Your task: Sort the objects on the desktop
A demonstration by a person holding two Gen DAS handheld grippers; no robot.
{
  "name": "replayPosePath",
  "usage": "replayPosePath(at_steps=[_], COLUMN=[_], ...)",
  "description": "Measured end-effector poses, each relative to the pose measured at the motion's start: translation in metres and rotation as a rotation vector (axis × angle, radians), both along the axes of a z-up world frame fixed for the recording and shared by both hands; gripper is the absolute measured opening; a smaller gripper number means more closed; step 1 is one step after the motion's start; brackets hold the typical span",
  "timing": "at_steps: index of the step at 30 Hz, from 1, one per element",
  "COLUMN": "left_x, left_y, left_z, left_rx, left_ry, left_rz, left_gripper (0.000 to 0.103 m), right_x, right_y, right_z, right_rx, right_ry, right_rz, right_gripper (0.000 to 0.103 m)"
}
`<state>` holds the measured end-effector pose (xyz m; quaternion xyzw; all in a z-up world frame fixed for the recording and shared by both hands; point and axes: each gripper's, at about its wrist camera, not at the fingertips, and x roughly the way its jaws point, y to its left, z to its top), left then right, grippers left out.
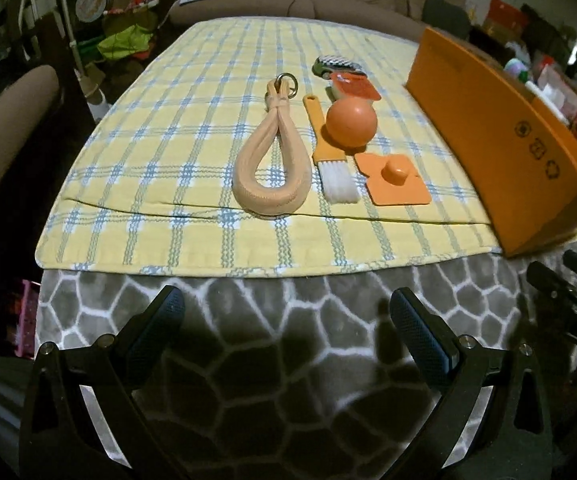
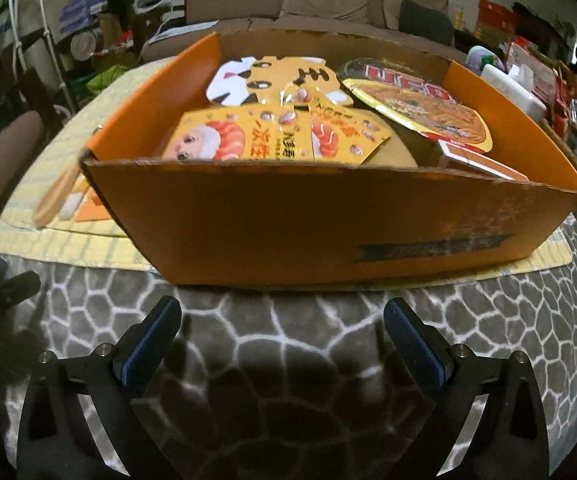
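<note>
We hold both hand-held grippers, left (image 1: 286,308) and right (image 2: 282,318), wide and empty; ball (image 1: 351,122), brush (image 1: 328,152) and strap (image 1: 272,160) at centre frame await the orange box (image 2: 328,224).

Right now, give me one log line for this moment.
left gripper: open, empty | right gripper: open, empty | orange ball, brush, strap: on cloth | orange box: holds packets

A big brown sofa (image 2: 328,0) stands at the back. Left of the sofa, boxes and bags (image 1: 124,36) pile up in dim light.
</note>
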<state>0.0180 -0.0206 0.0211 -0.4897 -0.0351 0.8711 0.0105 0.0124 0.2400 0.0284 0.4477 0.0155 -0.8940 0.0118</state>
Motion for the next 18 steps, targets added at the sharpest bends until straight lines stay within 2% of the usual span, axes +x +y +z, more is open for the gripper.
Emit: replayPosePath(at_steps=[7, 18], left_x=[-0.005, -0.003], left_y=[0.009, 0.007], left_z=[-0.005, -0.007], left_rx=[-0.07, -0.07], left_ry=[0.017, 0.051], left_rz=[0.036, 0.058], left_gripper=[0.103, 0.103], right_x=[-0.001, -0.004], right_y=[0.012, 0.012], right_z=[-0.012, -0.014], right_rx=[-0.021, -0.015], right_ry=[-0.01, -0.002], right_rz=[-0.03, -0.033], right_gripper=[0.103, 0.103])
